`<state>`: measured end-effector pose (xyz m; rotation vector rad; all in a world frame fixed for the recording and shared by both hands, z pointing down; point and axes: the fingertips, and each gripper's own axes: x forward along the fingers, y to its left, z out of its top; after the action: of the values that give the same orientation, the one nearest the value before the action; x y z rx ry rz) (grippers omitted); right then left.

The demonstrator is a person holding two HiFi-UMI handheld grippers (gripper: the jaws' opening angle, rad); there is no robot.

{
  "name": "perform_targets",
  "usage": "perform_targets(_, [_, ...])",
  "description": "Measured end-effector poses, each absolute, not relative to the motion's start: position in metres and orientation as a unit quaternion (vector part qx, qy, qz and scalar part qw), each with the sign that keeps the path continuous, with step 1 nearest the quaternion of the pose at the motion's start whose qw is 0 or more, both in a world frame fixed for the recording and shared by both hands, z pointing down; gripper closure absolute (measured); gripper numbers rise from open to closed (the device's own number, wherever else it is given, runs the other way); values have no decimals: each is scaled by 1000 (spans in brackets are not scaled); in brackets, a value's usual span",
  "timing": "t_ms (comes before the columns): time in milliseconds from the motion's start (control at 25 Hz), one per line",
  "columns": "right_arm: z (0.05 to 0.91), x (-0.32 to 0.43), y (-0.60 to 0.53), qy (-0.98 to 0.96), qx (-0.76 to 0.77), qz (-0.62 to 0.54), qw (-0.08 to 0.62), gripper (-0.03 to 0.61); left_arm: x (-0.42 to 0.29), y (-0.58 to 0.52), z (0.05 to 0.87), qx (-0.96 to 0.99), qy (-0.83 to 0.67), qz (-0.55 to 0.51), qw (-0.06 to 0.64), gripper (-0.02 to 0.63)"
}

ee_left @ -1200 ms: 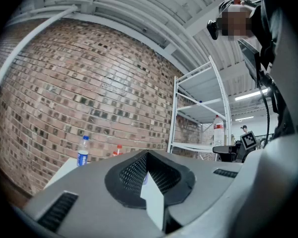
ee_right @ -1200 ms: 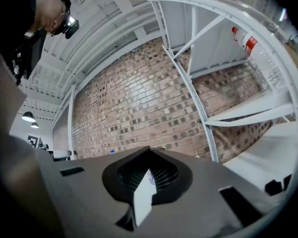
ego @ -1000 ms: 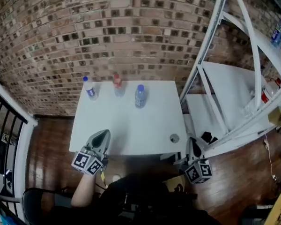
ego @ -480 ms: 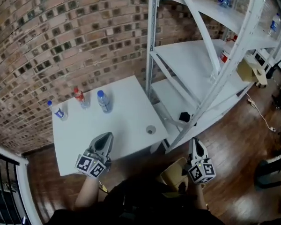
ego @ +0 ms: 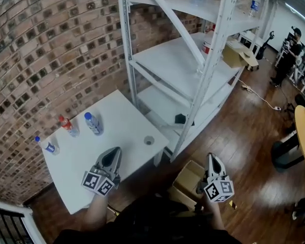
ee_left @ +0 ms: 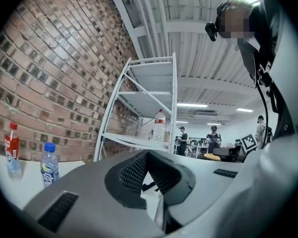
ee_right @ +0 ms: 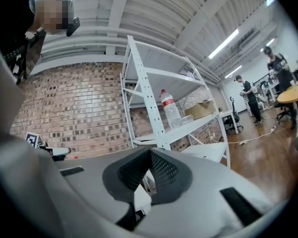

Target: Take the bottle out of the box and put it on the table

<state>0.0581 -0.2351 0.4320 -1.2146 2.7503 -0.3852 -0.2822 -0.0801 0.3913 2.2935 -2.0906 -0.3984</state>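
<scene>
- Claws: left claw (ego: 112,154) and right claw (ego: 212,160) both have their tips pressed together, with nothing in them.
- Box (ego: 189,181) sits on the floor at the counter's (ego: 123,136) 4 o'clock, at the right claw's 8 o'clock. No bottle inside it shows from here.
- Three bottles (ego: 93,123) already stand at the counter's 10 o'clock.
- Step, by my judgement: spread the right claw, tip it down over the box, and grip a bottle's body squarely.

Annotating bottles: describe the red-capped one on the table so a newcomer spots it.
Start at the white table beside the brick wall. Along its wall-side edge, take the middle bottle of three: it alone is red-capped, its neighbours blue-capped.
</scene>
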Motion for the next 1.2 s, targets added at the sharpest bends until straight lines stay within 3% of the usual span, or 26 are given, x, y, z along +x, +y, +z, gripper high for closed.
perform_targets(640, [454,186,-81,795,-592,-123,52,575,-191,-95,410,858,-494,-136,47,611])
perform_targets(1200, [447,243,-13,744,-657,-101,70,575,-119,-95,404,902,-408,-131,43,611])
